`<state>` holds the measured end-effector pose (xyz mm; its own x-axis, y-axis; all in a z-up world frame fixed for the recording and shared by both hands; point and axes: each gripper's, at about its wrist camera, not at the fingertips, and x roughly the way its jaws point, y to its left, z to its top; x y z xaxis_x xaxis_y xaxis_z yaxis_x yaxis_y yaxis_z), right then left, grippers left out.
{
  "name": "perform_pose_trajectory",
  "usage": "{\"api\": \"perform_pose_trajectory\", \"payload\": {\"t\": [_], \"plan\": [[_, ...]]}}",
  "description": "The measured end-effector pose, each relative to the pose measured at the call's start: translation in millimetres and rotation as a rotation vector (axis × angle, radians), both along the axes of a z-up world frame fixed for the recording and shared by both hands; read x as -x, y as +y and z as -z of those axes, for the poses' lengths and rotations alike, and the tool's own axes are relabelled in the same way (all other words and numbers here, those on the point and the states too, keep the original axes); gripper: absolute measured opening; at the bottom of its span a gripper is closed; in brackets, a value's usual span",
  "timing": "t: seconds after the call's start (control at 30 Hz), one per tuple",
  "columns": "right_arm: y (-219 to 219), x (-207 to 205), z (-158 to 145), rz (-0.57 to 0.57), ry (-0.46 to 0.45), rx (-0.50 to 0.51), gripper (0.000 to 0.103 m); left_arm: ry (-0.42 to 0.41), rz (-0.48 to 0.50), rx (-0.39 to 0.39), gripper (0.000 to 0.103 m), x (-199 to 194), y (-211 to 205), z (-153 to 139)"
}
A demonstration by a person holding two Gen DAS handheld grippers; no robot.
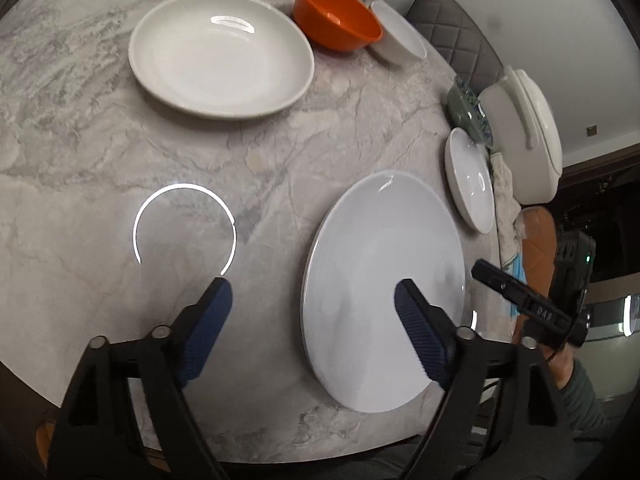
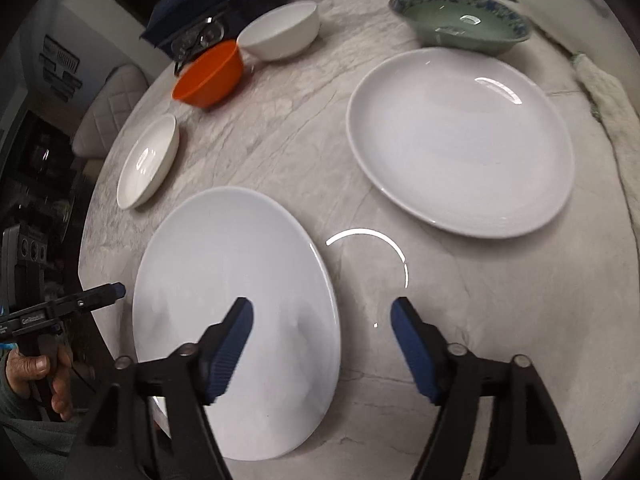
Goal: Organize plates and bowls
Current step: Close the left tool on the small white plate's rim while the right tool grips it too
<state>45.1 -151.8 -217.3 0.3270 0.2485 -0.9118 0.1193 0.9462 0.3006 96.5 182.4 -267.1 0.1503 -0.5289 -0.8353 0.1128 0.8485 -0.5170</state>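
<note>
Plates and bowls lie scattered over the marble counter (image 1: pixel 100 152), and both claws hang above it with jaws spread wide and nothing between the pads. We see the left claw (image 1: pixel 312 332) straddling the left rim of the big flat plate (image 1: pixel 384 292), which lies flat near the counter's front edge; one pad is over bare marble, the other over the plate's face. The right claw (image 2: pixel 322 344) straddles the same plate (image 2: pixel 236 312) from its other rim.

Farther back sit a deep white plate (image 1: pixel 220 56), an orange bowl (image 1: pixel 336 16) just beside a white bowl (image 1: pixel 400 36), a small white dish (image 1: pixel 470 180) and a green patterned bowl (image 1: pixel 466 106) near the edge, close by a white lidded pot (image 1: pixel 524 132).

We judge this a pause between placements, with the flat plate set down as a likely base for a stack. To do the next pick well, we should choose one piece, probably a white plate, and bring a single claw to its rim with one pad under the lip and one above. A glazed rim is slick, so we would close firmly, lift level, and keep the other claw clear. Bowls should nest separately, the orange and white pair first since they already sit together.
</note>
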Motion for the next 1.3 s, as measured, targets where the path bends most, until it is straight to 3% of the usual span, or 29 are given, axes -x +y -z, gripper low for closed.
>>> {"api": "perform_pose_trajectory", "payload": {"t": [0.13, 0.2, 0.33, 0.57, 0.7, 0.83, 0.97, 1.07, 1.17, 1.3], "plan": [[-4, 48, -13, 0.163, -0.074, 0.022, 0.091, -0.024, 0.003, 0.006, 0.097, -8, 6, -14], [-4, 69, -12, 0.230, -0.071, 0.008, 0.103, -0.055, 0.014, 0.025, 0.101, -10, 5, -19], [-9, 95, -3, 0.335, -0.027, -0.041, 0.103, -0.127, 0.089, 0.016, 0.102, -14, -9, -29], [-25, 127, -12, 0.502, -0.100, -0.147, 0.103, -0.219, 0.120, 0.016, 0.102, -14, -22, -44], [-30, 139, -31, 0.527, -0.218, -0.195, 0.103, -0.235, 0.094, -0.008, 0.102, -16, -25, -47], [-39, 137, -47, 0.513, -0.298, -0.174, 0.103, -0.240, 0.045, -0.033, 0.102, -17, -30, -48], [-62, 123, -44, 0.508, -0.254, -0.158, 0.103, -0.228, 0.015, -0.056, 0.102, -21, -49, -53], [-93, 110, -37, 0.526, -0.230, -0.219, 0.103, -0.236, 0.045, -0.107, 0.102, -31, -76, -60], [-131, 96, -34, 0.538, -0.250, -0.264, 0.103, -0.164, 0.088, -0.179, 0.100, -52, -106, -60], [-175, 68, -35, 0.490, -0.258, -0.300, 0.101, -0.169, 0.095, -0.148, 0.100, -79, -135, -68]]}}
